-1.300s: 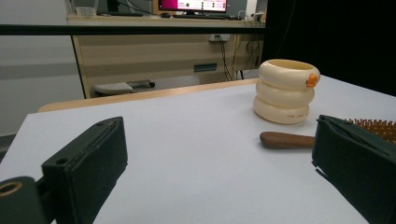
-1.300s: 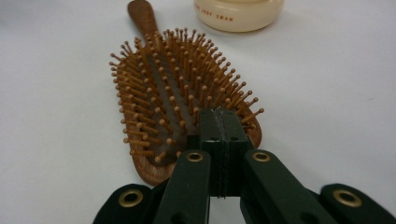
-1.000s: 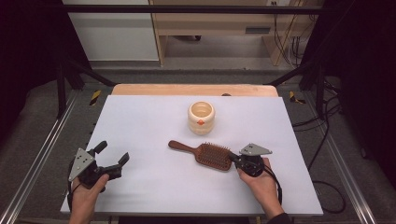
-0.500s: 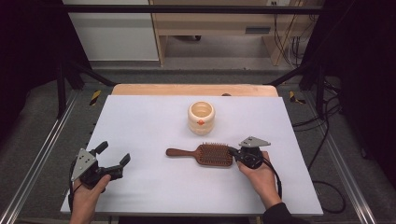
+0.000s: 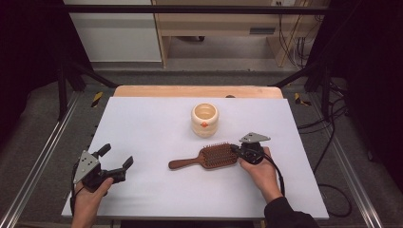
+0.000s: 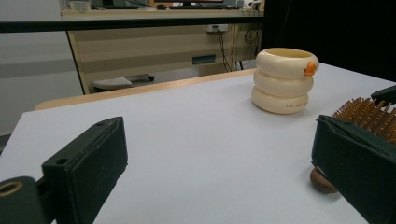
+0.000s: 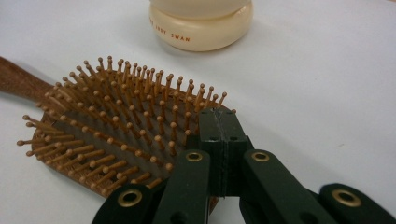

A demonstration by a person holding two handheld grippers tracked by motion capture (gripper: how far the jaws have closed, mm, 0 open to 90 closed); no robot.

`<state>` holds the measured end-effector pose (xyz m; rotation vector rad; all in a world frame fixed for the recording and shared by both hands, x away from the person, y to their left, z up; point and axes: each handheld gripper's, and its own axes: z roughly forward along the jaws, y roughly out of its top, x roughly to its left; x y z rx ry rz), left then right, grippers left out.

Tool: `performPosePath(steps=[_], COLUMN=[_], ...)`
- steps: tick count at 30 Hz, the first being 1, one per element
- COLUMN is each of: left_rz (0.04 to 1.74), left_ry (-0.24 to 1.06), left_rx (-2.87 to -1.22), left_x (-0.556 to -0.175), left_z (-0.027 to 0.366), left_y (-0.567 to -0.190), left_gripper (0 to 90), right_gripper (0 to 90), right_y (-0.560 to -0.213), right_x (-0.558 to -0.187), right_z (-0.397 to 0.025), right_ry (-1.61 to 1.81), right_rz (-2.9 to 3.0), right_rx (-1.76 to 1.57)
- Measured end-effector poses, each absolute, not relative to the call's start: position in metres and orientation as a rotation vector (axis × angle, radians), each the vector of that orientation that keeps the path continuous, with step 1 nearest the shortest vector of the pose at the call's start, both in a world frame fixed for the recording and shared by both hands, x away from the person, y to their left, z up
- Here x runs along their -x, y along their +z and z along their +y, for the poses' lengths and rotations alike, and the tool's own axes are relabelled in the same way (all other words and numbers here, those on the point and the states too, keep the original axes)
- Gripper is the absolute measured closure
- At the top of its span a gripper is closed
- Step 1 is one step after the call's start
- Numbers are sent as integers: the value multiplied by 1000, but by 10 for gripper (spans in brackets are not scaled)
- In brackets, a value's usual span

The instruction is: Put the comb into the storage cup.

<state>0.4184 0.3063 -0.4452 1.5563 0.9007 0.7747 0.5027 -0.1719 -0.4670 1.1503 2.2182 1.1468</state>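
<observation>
A wooden brush (image 5: 209, 158) is lying bristles up on the white table (image 5: 152, 123), its handle pointing toward the person's left and its paddle head toward the right. The right gripper (image 5: 236, 149) is sitting at the far right end of that head, with the right hand (image 5: 259, 166) wrapping the tool just behind it. In the right gripper view the right gripper (image 7: 223, 122) is showing its two black jaws pressed flat against each other, their tips lying over the rim of the brush (image 7: 116, 135) among the outermost bristles; whether any edge of the head is actually being pinched between them cannot be told, since the seam is looking closed with nothing visible in it.

A cream cup (image 5: 205, 119), shaped like stacked rings with a small orange mark on its side, is standing upright just beyond the brush head, apart from it. In the right gripper view the cup (image 7: 201, 28) is rising right behind the bristles.

The left gripper (image 5: 116, 159) is resting near the front left of the table, well apart from the brush, held by the left hand (image 5: 90, 194), with its jaws spread wide. In the left gripper view the brush handle's rounded end (image 6: 322, 179) is peeking out beside the right-hand jaw, with bristles above it and the cup (image 6: 285, 80) farther back.
</observation>
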Motion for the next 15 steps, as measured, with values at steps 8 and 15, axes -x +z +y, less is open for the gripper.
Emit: performPosePath(steps=[8, 15], left_rz=[899, 896], left_ry=[774, 776], left_rx=[-1558, -1564], left_x=[-419, -419], left_z=[306, 305], left_y=[-446, -445], left_gripper=[32, 31], right_gripper=[900, 900], right_y=[-469, -468], right_x=[-507, -511], right_z=[-169, -164], right_ry=[1161, 1136], right_rz=[2208, 2213], right_rx=[-1156, -1139])
